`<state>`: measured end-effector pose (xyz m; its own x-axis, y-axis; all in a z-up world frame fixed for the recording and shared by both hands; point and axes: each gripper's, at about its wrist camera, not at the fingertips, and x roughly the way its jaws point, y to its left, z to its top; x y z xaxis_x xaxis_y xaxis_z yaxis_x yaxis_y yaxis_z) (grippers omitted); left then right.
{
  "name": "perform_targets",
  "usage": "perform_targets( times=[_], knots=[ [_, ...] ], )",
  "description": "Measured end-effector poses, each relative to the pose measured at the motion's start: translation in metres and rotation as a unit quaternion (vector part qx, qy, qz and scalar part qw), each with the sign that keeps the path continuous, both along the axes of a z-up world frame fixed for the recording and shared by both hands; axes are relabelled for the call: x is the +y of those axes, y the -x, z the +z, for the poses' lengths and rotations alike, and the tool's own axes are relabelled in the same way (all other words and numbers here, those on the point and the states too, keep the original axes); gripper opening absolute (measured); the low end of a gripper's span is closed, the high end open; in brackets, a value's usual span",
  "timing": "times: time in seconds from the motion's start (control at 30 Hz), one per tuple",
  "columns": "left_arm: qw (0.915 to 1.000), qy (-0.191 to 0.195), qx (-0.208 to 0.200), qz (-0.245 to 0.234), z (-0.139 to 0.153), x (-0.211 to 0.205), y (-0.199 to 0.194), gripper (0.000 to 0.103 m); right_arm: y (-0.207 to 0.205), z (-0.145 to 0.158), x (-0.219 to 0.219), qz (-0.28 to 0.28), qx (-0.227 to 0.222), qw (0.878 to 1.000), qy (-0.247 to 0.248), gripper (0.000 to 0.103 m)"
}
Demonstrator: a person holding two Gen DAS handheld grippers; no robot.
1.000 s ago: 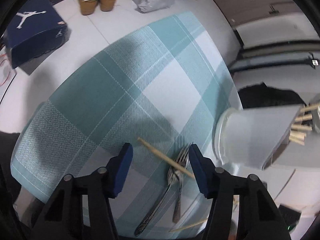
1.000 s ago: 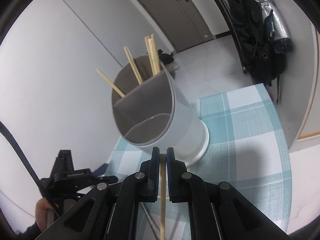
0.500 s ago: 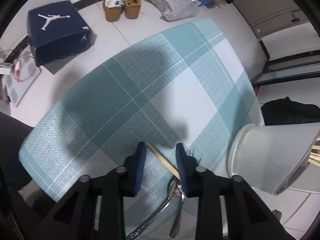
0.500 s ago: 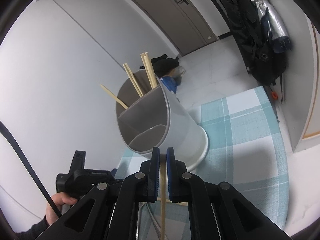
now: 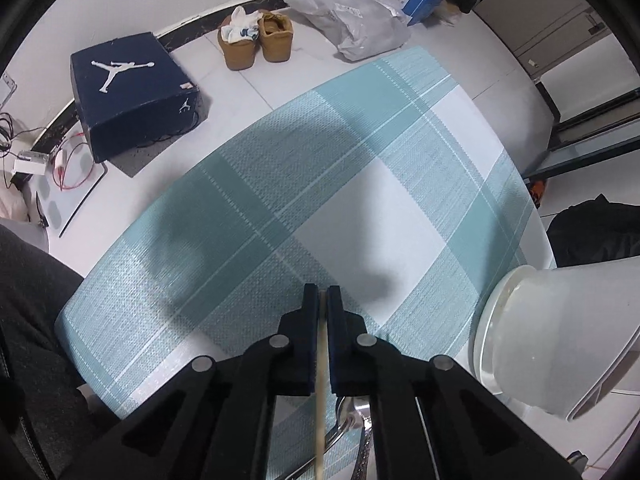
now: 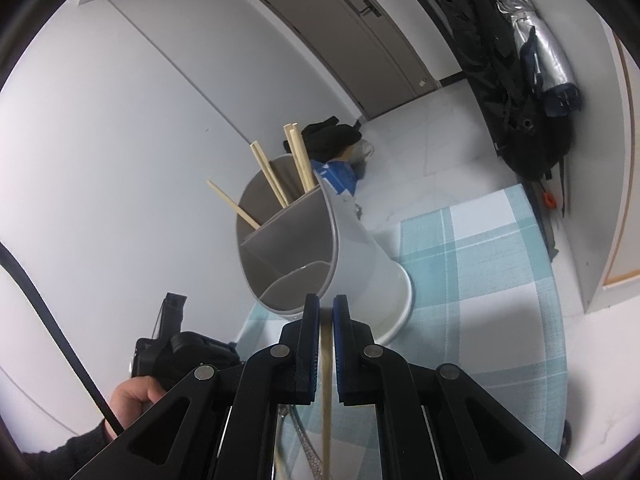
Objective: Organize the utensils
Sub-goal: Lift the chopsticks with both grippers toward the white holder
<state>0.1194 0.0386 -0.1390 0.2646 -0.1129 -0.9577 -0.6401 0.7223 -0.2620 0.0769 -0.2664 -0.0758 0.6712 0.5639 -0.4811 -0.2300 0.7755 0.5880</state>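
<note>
the left tool is clamped on a wooden chopstick over the checked cloth on the table, with metal cutlery lying just beneath its fingers. the right tool pinches another chopstick, its tips just below the rim of the white divided holder standing on the cloth; more chopsticks lean in the holder's far compartment

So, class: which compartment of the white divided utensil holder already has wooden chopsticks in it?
The far compartment, behind the divider, holds the wooden chopsticks; the near ones of the white divided utensil holder look empty.
</note>
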Motion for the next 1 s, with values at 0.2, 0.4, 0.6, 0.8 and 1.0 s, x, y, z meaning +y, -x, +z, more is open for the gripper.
perform_targets(
  times=[0.2, 0.4, 0.6, 0.8, 1.0],
  knots=[
    [0.9984, -0.011, -0.049, -0.025, 0.013, -0.006, 0.001, 0.001, 0.0, -0.001, 0.0, -0.002, -0.002, 1.0, 0.007, 0.006],
    [0.9885, -0.038, -0.129, -0.069, 0.046, -0.011, 0.007, 0.001, 0.004, 0.003, 0.003, -0.004, -0.015, 1.0, 0.019, 0.006],
    [0.9678, -0.061, -0.205, -0.132, 0.08, -0.028, 0.018, 0.001, 0.008, 0.011, 0.013, -0.008, -0.022, 0.999, 0.037, 0.006],
    [0.942, -0.081, -0.26, -0.197, 0.107, -0.046, 0.032, 0.001, 0.015, 0.027, 0.025, -0.016, -0.046, 0.997, 0.062, 0.006],
    [0.9122, -0.088, -0.311, -0.251, 0.127, -0.061, 0.049, 0.001, 0.027, 0.042, 0.031, -0.031, -0.063, 0.994, 0.088, 0.006]
  ],
)
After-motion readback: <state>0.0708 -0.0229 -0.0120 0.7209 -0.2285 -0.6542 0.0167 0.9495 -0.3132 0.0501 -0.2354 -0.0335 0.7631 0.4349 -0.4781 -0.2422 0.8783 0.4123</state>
